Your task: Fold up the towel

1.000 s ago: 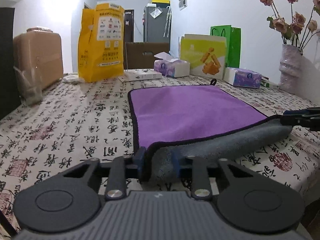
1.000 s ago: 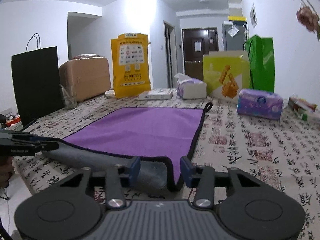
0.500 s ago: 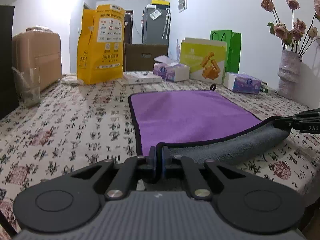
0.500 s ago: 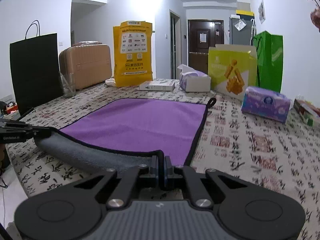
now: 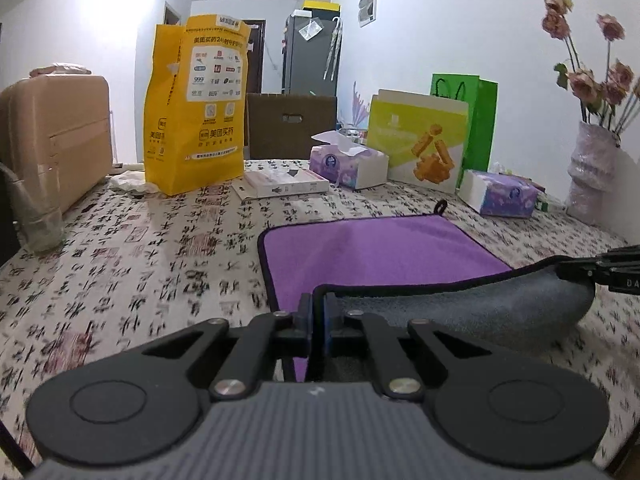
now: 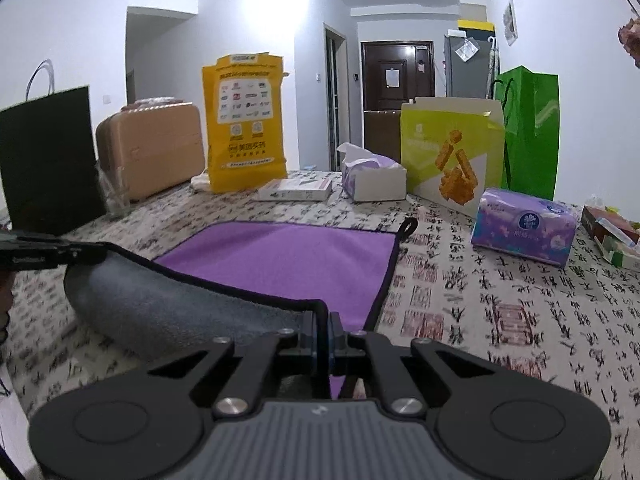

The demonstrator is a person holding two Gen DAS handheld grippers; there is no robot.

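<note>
My left gripper is pinched tight on the near corner of the towel, and my right gripper is clamped on the other near corner. Between them the edge is lifted, its grey underside curling over the purple face. The rest of the towel lies flat on the table, with the yellow bag standing beyond it.

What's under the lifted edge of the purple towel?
Its grey underside shows, curling above the patterned tablecloth. Whatever lies beneath the flat purple part is covered.
</note>
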